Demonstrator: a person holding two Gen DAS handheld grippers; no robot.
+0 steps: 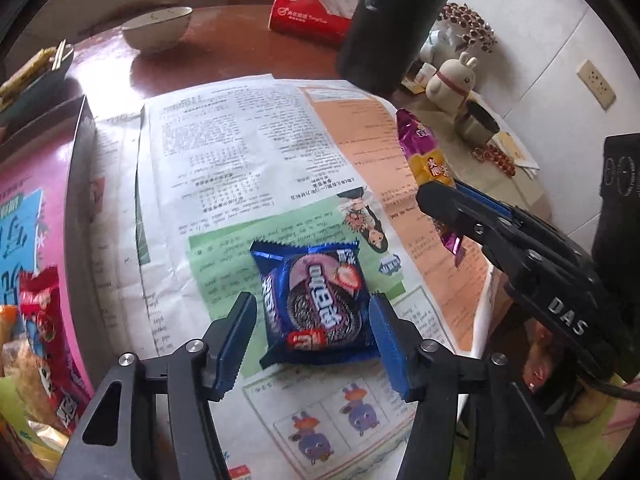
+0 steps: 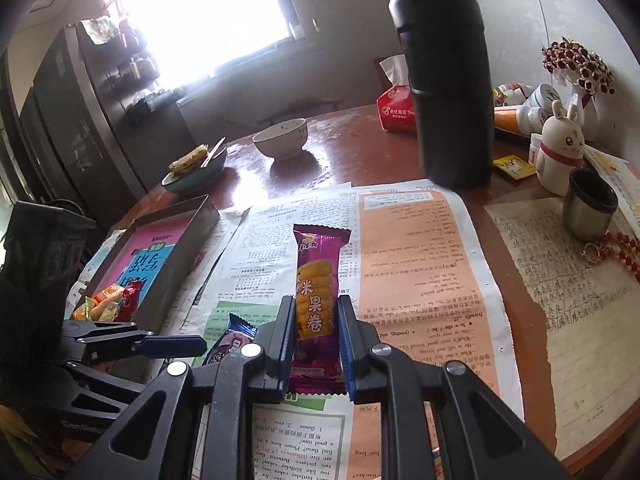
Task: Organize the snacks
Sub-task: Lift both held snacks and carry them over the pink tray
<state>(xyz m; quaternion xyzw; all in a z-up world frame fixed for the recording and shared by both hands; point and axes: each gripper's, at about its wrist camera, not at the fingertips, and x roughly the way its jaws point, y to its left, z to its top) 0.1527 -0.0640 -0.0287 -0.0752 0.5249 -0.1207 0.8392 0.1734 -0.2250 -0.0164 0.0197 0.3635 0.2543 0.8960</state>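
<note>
I see open newspaper (image 2: pixel 416 264) stretch ahead, nothing standing on it. Black flask (image 2: pixel 444 80) blocks far edge, steel cup (image 2: pixel 588 204) and rabbit figurine (image 2: pixel 560 152) crowd right. Snack box (image 2: pixel 160 248) walls off left side; bowl (image 2: pixel 282 136) sits beyond on desk (image 2: pixel 352 140).

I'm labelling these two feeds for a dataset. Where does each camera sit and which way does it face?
Left wrist: on the left tongs, looking steeply down at the blue cookie packet on newspaper; its open pads flank the packet; the right tongs show at right.
Right wrist: on the right tongs, facing across the table toward the window; pads shut on the purple rice-roll bar; the left tongs show at lower left.
Shared: both packets, newspaper, black flask, snack box.
</note>
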